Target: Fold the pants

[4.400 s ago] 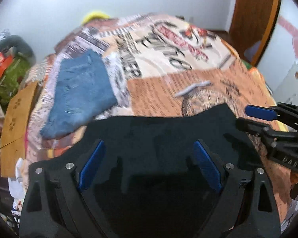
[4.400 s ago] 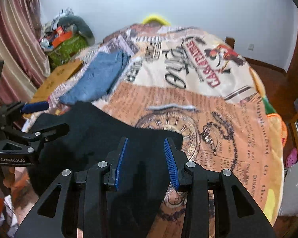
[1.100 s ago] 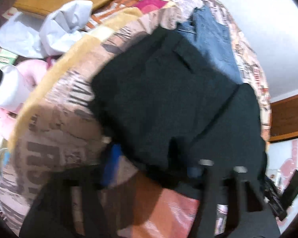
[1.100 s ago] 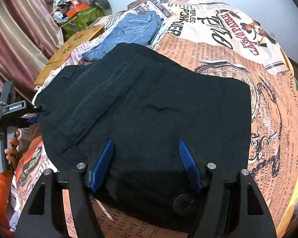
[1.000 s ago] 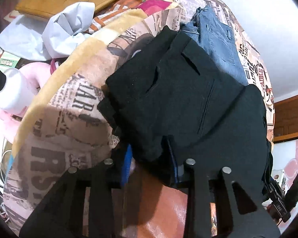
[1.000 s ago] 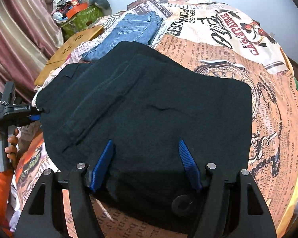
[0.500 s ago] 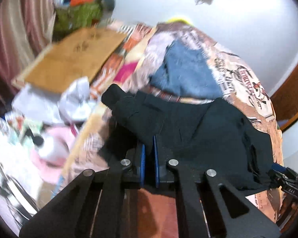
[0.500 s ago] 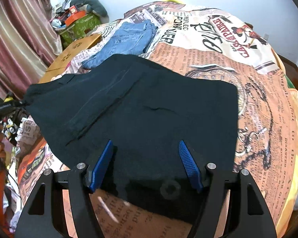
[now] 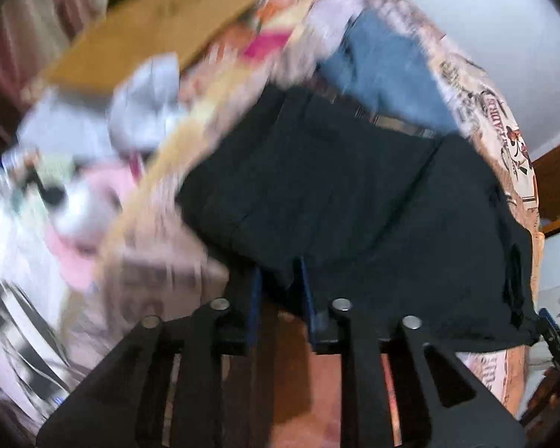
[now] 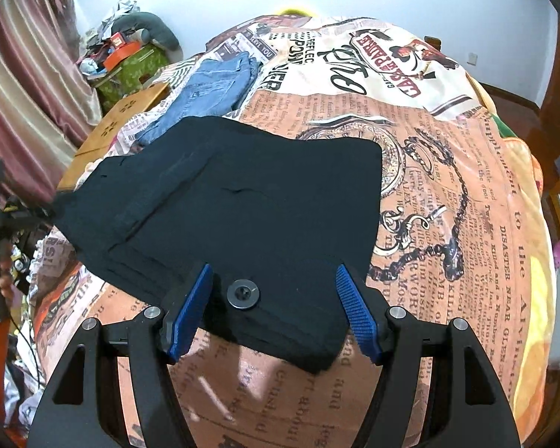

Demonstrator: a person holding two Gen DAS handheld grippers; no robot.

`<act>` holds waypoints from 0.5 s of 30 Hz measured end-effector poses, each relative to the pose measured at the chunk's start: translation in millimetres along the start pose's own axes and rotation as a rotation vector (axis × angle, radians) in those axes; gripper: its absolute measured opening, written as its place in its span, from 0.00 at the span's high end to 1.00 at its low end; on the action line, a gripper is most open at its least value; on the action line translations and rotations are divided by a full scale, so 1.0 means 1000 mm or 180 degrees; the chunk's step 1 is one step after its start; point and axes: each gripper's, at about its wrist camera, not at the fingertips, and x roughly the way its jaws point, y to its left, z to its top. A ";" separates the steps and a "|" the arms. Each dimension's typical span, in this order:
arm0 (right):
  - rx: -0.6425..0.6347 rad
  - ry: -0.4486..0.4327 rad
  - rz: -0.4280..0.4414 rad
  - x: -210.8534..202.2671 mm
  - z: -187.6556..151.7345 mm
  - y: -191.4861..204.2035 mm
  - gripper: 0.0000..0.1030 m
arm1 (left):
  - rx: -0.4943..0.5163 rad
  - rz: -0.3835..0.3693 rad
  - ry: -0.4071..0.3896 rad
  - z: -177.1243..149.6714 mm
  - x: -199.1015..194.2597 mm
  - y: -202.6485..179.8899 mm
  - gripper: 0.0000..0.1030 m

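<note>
Black pants lie spread on a bed with a printed newspaper-pattern cover; the waistband with its button faces me in the right wrist view. My right gripper is open, its blue pads either side of the waistband edge. My left gripper is shut on the near edge of the pants; it also shows in the right wrist view at the pants' left corner. The left wrist view is blurred.
Folded blue jeans lie beyond the black pants; they also show in the left wrist view. A wooden board and clutter with a green box stand left of the bed. A curtain hangs at the left.
My left gripper, shut on the pants edge, has swung with the cloth; its view is blurred. The pants' left corner is pulled outward and the cloth lies flatter. My right gripper has stayed open.
</note>
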 end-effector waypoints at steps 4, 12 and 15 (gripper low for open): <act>-0.0039 0.0026 0.0001 0.006 0.003 0.004 0.37 | -0.0347 -0.0227 0.0019 -0.013 0.008 0.020 0.30; -0.0090 0.0109 0.0033 0.023 0.006 0.010 0.37 | -0.0717 -0.0958 0.0298 0.001 0.037 0.018 0.30; -0.0035 0.0156 0.0090 0.027 0.005 0.008 0.37 | -0.0654 -0.0897 0.0262 0.008 0.043 0.007 0.30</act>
